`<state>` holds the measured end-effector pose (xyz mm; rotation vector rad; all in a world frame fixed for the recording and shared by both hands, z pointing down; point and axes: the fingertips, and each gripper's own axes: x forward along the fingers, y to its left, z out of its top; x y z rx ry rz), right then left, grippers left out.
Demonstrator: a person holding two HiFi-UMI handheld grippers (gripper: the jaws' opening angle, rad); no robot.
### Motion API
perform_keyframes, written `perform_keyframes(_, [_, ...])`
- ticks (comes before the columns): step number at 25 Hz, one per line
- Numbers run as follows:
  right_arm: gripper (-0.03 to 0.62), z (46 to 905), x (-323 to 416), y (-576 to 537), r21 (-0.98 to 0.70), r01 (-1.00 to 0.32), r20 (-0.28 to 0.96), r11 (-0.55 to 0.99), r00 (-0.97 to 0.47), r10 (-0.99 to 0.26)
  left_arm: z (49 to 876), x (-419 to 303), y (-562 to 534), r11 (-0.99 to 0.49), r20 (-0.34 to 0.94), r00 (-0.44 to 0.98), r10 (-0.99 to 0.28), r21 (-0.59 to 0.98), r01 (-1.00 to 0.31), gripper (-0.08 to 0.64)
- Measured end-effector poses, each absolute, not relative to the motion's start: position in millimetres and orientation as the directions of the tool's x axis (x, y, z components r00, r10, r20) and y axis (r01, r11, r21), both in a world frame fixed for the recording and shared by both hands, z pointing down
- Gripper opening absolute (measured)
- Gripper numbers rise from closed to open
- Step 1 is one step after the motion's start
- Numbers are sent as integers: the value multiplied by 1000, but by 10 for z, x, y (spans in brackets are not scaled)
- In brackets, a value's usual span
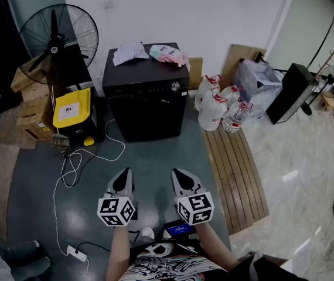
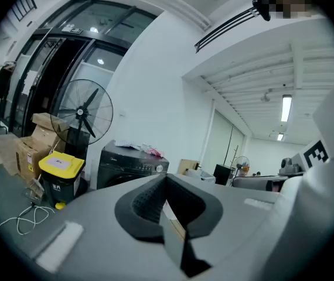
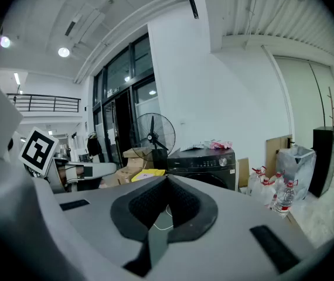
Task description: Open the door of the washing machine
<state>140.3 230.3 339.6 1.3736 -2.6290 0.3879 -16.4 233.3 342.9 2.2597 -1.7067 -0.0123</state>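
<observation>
**Floor clutter, left and right**

Black pedestal fan (image 1: 58, 37) back left, cardboard boxes (image 1: 32, 113) below it, yellow-lidded bin (image 1: 73, 113) just beside them. White cable (image 1: 67, 174) loops across floor. Water jugs (image 1: 217, 107) clustered right, wooden slat panel (image 1: 237, 174) near them.

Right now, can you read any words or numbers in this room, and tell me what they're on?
No text here is clear enough to quote.
Washing machine: a small logo on the front panel, too blurred to read.
Yellow bin: a white label on the lid, too small to read.
Water bottles: their labels are too small to read.
Marker cubes: only black-and-white square patterns, no words.
</observation>
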Motion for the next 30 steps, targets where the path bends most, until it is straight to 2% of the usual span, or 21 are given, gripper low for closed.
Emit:
perform_keyframes(3, [2, 3401, 1425, 2303, -158, -822, 251, 547, -569, -783, 3319, -150, 2364, -255, 124, 298, -946, 278, -926, 2])
perform_keyframes(8, [2, 3445, 1429, 2290, -158, -818, 272, 553, -574, -772, 3416, -217, 2347, -196, 158, 254, -954, 312, -930, 2])
perform_keyframes(12, [3, 3560, 1416, 2209, -222, -813, 290, 539, -583, -759, 3349, -229, 2340, -245, 96, 285, -954, 305, -920, 7])
perform_keyframes(14, [7, 3586, 1398, 2145, -235, -809, 280, 539, -587, -759, 3368, -235, 2276, -270, 93, 309, -947, 295, -917, 113])
perform_keyframes(15, [96, 3600, 1383, 2107, -237, -807, 279, 542, -590, -757, 3396, -253, 2228, -271, 98, 311, -945, 296, -916, 153])
perform_keyframes(16, [135, 3620, 1369, 2061, -236, -806, 282, 542, -591, -756, 3432, -279, 2173, -266, 106, 308, -946, 295, -918, 163])
perform_keyframes(23, [147, 3841, 1228, 1381, -233, -831, 327, 506, -557, -764, 3749, -499, 1453, -249, 179, 298, -938, 255, -934, 161])
perform_keyframes(30, [142, 4268, 701, 183, -236, -858, 393, 457, -514, -762, 4275, -1079, 179, -270, 249, 334, -909, 257, -928, 154])
